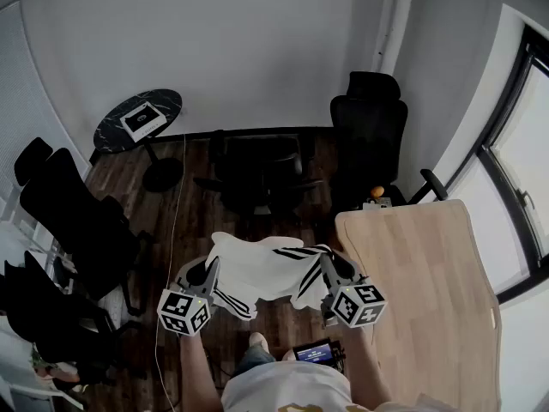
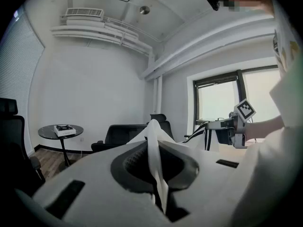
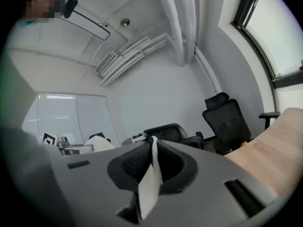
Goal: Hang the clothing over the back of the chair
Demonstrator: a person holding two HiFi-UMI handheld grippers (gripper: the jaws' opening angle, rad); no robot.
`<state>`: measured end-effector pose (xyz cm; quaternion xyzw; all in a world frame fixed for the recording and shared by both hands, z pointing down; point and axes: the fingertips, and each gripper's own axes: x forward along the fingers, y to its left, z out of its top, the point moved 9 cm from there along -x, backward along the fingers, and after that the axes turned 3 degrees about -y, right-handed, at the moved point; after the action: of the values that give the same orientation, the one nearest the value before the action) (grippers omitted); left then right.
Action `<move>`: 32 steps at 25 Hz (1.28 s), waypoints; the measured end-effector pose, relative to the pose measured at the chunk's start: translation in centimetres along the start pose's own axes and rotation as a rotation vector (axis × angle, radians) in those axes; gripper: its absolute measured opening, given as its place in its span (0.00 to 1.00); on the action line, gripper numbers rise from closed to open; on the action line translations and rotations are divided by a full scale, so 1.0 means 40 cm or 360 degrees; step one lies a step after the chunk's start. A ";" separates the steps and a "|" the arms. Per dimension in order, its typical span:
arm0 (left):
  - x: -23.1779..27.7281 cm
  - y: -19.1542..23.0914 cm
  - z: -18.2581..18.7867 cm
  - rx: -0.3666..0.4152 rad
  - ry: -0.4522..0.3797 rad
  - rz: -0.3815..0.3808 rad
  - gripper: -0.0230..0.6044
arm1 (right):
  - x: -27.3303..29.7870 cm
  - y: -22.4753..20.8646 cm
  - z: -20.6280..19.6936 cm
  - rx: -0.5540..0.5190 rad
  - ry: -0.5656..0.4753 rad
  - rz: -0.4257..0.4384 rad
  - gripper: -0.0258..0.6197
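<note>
The left gripper [image 1: 209,274] and right gripper [image 1: 329,270], two in all, each have jaws clamped tight on one white striped garment [image 1: 266,273], stretched before one low black chair [image 1: 257,166].

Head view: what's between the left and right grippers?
The white, black-striped clothing, stretched between the left gripper and the right gripper, both shut on its edges. The head view shows this; dark wood floor lies beneath.
</note>
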<state>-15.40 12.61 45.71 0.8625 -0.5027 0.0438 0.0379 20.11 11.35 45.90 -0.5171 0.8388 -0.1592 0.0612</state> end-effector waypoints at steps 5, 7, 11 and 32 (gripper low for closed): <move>-0.014 -0.001 -0.001 -0.0003 0.0002 0.0000 0.08 | -0.012 0.006 -0.001 0.0005 0.0003 -0.0007 0.10; -0.017 0.000 0.000 -0.0007 -0.0003 0.0003 0.08 | -0.012 0.009 0.002 0.0005 0.0002 0.0002 0.10; -0.017 -0.007 -0.002 -0.0002 0.0013 -0.0003 0.08 | -0.017 0.006 0.001 0.0013 0.0013 0.0012 0.10; 0.175 0.225 0.040 -0.0282 -0.0244 -0.0117 0.08 | 0.235 -0.022 0.086 0.0002 -0.0157 0.0000 0.10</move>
<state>-19.74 1.96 45.09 0.8744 -0.4741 -0.0683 0.0771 17.49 1.94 43.53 -0.5242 0.8347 -0.1341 0.1027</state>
